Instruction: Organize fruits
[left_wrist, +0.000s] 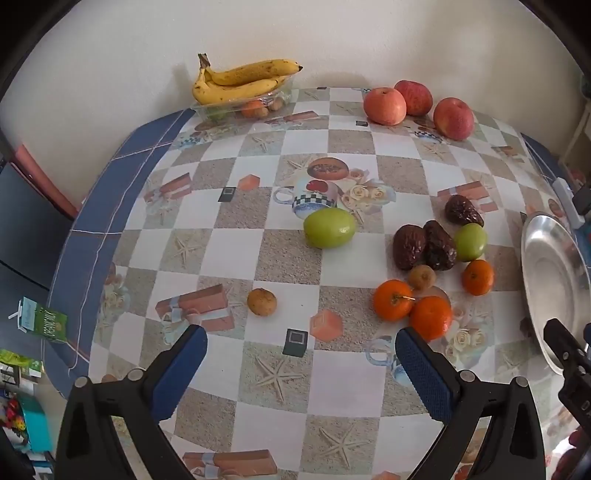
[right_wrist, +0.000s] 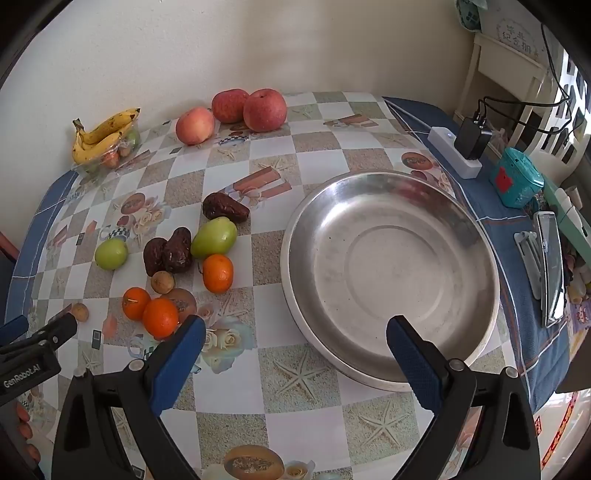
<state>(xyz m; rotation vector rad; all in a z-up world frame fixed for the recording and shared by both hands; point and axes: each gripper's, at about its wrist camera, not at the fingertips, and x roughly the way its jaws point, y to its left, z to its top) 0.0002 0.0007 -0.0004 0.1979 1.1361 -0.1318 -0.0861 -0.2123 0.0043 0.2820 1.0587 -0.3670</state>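
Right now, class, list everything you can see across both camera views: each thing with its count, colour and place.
apples: three, red-pink, far edge of the table.
bananas: one yellow bunch, on a clear tray of small fruit, far left corner.
green fruits: two, one mid-table, one beside the dates.
dates: three, dark brown, two touching, one apart.
oranges: three, left of the dish.
small brown fruits: two, one alone, one among the oranges.
metal dish: one, silver, empty, right side.
power strip: white, with black charger, far right.
teal box: one, right edge.
tablecloth: checked, patterned.
left claw: blue pads, open.
right claw: blue pads, open.
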